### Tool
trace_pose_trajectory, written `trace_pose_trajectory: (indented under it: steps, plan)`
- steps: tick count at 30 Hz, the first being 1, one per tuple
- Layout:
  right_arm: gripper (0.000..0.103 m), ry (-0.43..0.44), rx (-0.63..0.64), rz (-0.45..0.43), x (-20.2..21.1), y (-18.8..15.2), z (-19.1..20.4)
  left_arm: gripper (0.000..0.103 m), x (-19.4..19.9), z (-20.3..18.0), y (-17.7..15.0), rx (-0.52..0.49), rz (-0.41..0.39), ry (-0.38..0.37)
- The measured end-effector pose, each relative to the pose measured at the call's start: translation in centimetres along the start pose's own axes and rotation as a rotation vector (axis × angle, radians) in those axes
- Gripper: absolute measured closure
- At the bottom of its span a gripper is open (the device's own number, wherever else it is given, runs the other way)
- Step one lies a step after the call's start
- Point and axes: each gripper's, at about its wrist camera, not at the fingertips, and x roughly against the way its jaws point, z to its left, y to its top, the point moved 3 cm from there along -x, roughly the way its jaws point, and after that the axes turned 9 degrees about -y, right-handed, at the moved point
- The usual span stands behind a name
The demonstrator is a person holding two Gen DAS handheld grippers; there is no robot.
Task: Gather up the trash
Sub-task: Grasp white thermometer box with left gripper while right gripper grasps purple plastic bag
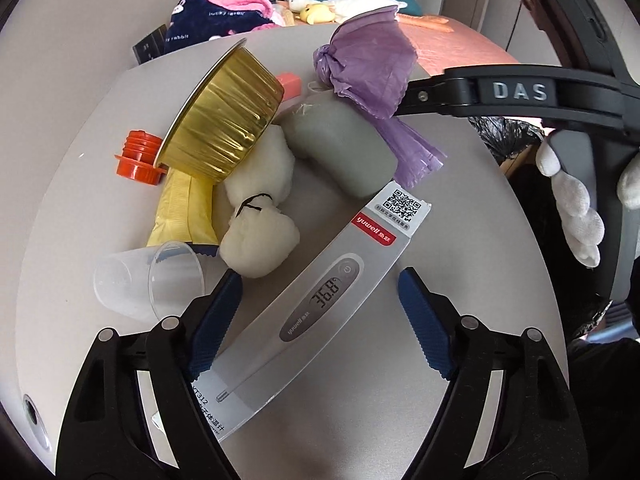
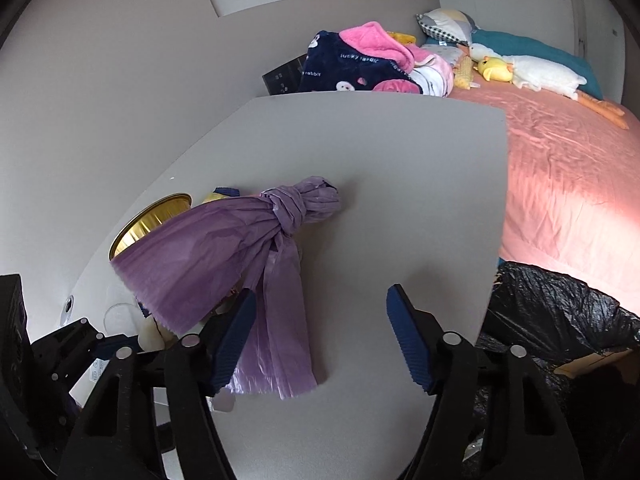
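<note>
Open left gripper (image 1: pixel 320 320) jaws straddle flat grey cardboard thermometer box (image 1: pixel 320 300) — light, stiff, slippery — pinch its long edges; right gripper (image 2: pixel 320 336) open too.

The round tray (image 1: pixel 224 120) is shiny gold foil, ribbed. The knotted purple bag (image 2: pixel 224 240) is thin, crinkled plastic. The thermometer box (image 1: pixel 320 292) is glossy card, the cup (image 1: pixel 148 276) clear plastic, the table (image 2: pixel 380 152) matt grey.

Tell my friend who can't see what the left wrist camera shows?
The left gripper, jaws open, hangs over a thermometer box lying flat on a grey table. Behind it sit a gold foil bowl, an orange cap, a clear cup and a knotted purple bag.
</note>
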Motion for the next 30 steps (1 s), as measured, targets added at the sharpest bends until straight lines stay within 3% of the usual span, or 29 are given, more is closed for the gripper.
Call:
trace_pose_trajectory:
  steps: [6,8,9,10,11,14,24,30]
  plan:
    - [0.048,0.040,-0.004,0.018,-1.0,0.0,0.8,0.025,0.3,0.2,-0.4,0.047,-0.021,0.039]
    - [0.058,0.045,0.010,0.028,-1.3,-0.1,1.2,0.026,0.4,0.3,-0.5,0.069,-0.027,0.044]
    - [0.063,0.054,0.013,0.039,-1.5,-0.2,1.3,0.032,0.5,0.2,-0.4,0.068,-0.032,0.044]
    - [0.073,0.068,0.011,0.061,-1.8,-0.3,1.4,0.042,0.6,0.1,-0.3,0.067,-0.037,0.045]
    - [0.084,0.067,0.007,0.060,-1.8,-0.4,1.4,0.046,0.7,0.0,-0.3,0.069,-0.040,0.048]
    - [0.099,0.068,0.002,0.063,-1.6,-0.6,1.2,0.058,0.8,-0.4,-0.4,0.072,-0.050,0.056]
    - [0.102,0.063,0.018,-0.034,1.9,-0.5,0.6,0.075,1.4,-1.4,-1.3,0.111,-0.075,0.038]
    - [0.102,0.065,0.016,-0.047,3.5,-0.7,0.2,0.075,2.4,-2.2,-1.7,0.137,-0.110,0.036]
